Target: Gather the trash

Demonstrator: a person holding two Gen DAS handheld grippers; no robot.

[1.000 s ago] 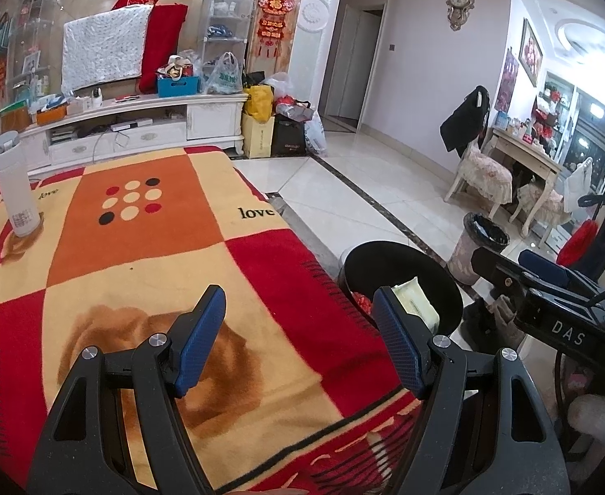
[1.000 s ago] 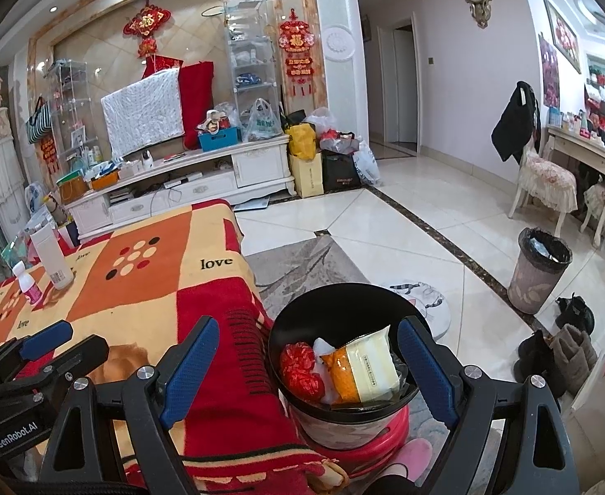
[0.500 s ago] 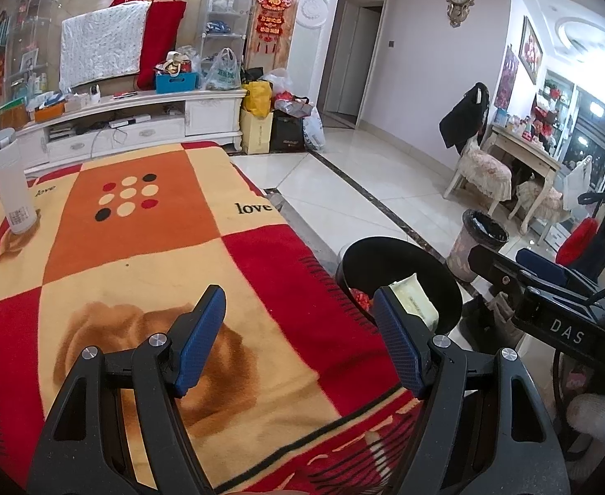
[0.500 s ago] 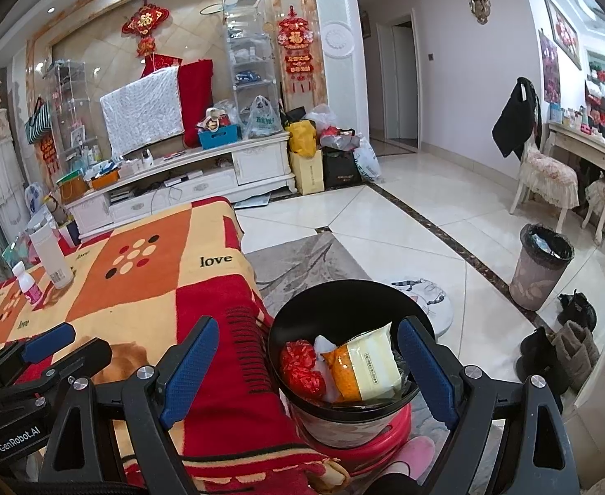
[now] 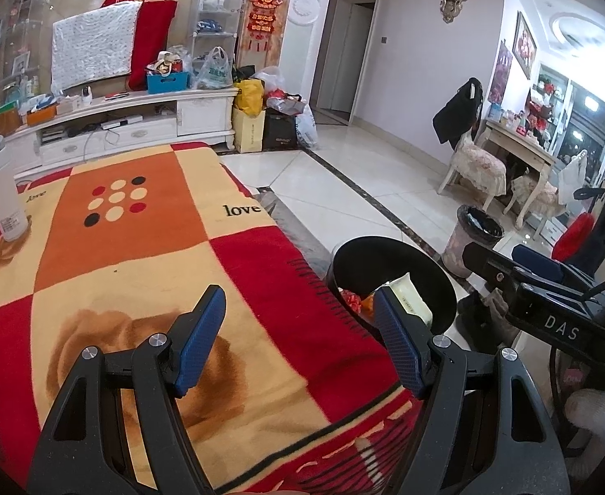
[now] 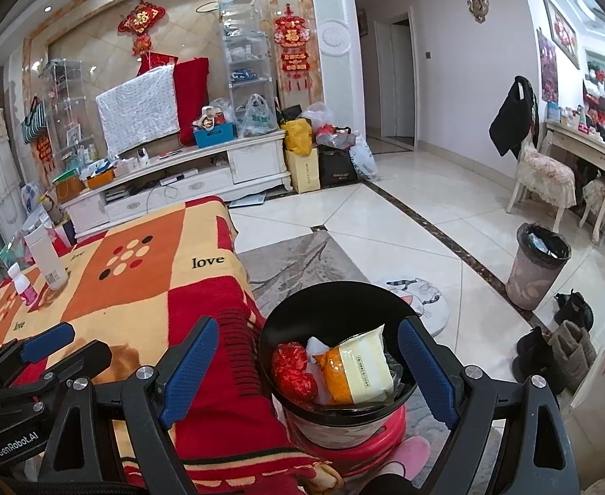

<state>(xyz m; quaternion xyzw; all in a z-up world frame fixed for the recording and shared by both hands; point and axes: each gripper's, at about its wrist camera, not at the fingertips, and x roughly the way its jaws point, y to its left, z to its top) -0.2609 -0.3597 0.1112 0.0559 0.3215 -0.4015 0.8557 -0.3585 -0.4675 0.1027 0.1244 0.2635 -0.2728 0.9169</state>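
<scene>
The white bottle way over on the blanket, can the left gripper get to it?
Probably yes. The left gripper is open and empty, and only bare blanket lies between it and the white bottle, though the bottle stands far off.

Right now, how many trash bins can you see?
2. A black bin holding wrappers stands beside the blanket-covered table; a patterned bin stands on the floor near the chair. Others may be hidden.

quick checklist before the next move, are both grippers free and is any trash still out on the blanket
1. Left gripper open, nothing held: ok.
2. Right gripper open, nothing held: ok.
3. Black round bin beside the table, mouth unblocked: ok.
4. Red crumpled wrapper and cream-and-orange snack packet inside the bin: ok.
5. Checked red-and-orange blanket free of loose wrappers: ok where visible.
6. White cylindrical bottle and small pink bottle are trash: cannot tell.
</scene>
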